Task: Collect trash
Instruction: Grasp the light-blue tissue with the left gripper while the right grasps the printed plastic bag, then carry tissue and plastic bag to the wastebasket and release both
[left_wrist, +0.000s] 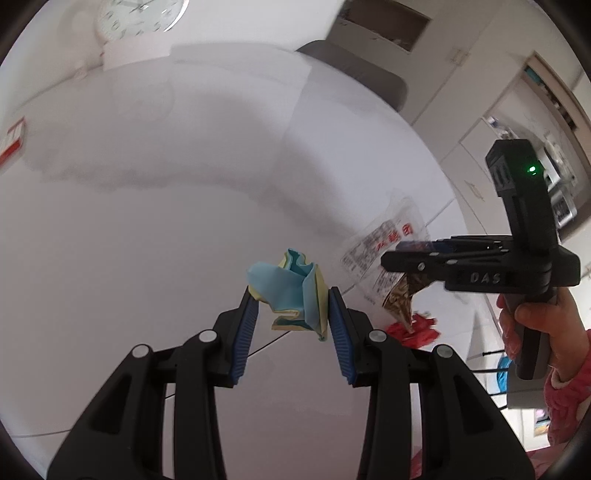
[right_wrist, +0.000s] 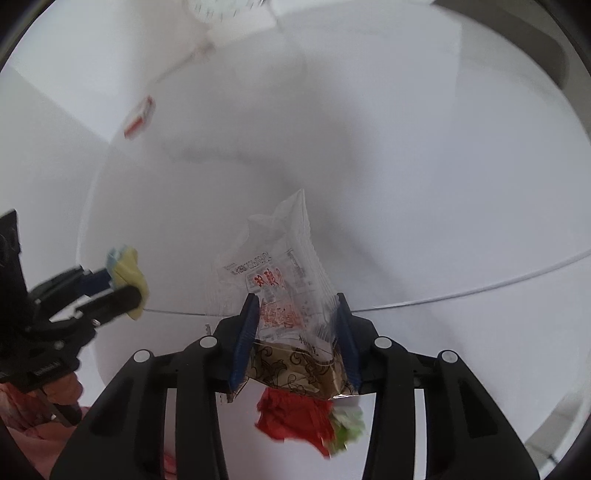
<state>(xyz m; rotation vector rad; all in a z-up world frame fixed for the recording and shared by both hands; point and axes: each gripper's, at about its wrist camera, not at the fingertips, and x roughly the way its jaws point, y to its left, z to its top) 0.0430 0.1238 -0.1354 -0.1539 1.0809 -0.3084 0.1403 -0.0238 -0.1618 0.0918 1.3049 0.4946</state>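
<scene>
Already lifted above the bench (left_wrist: 129, 221): left hand-held gripper (left_wrist: 291, 295) clamps crumpled blue-yellow paper (left_wrist: 291, 291); right hand-held gripper (right_wrist: 295, 325) clamps clear printed wrapper (right_wrist: 280, 273); red scrap (right_wrist: 295, 417) remains below; no bin visible.

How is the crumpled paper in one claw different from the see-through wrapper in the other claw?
The crumpled paper is solid blue and yellow; the clear wrapper is see-through with red and black print. The paper is balled up; the wrapper is flatter and sticks out longer. The left gripper holds the paper, the right gripper the wrapper. Both are pinched.
</scene>
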